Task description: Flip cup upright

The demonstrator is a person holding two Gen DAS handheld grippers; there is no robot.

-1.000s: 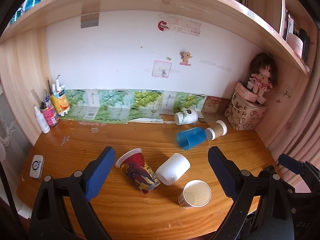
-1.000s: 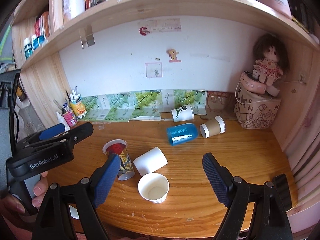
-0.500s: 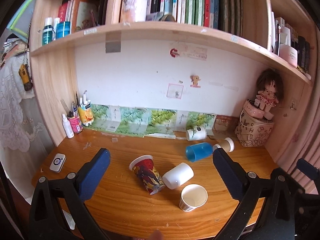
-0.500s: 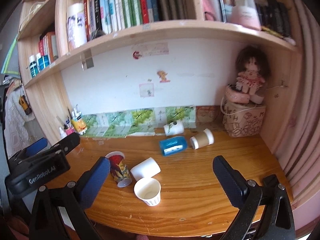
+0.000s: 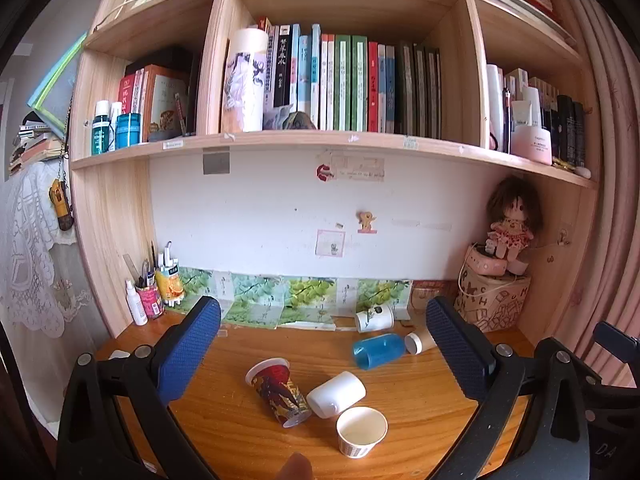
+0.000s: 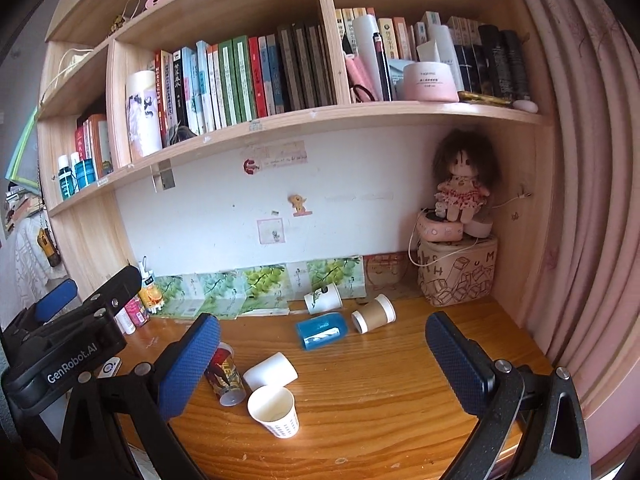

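Both grippers, the left gripper [image 5: 320, 356] and right gripper [image 6: 320, 364], are held wide apart, empty, above the wooden desk [image 6: 400, 392]. Near its front edge, the patterned paper cup [image 6: 274, 412] is already upright; the plain white cup [image 6: 270, 372] just behind lies toppled, probably to be flipped.

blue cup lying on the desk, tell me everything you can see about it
The blue cup looks like glossy translucent plastic, a plain cylinder with no handle. It lies on its side on the wooden desk, toward the back, open mouth facing left and slightly toward the camera. A brown paper cup lies on its side at its right end, very close or touching; a white printed cup lies just behind it. Neither pair of tongs is near it.
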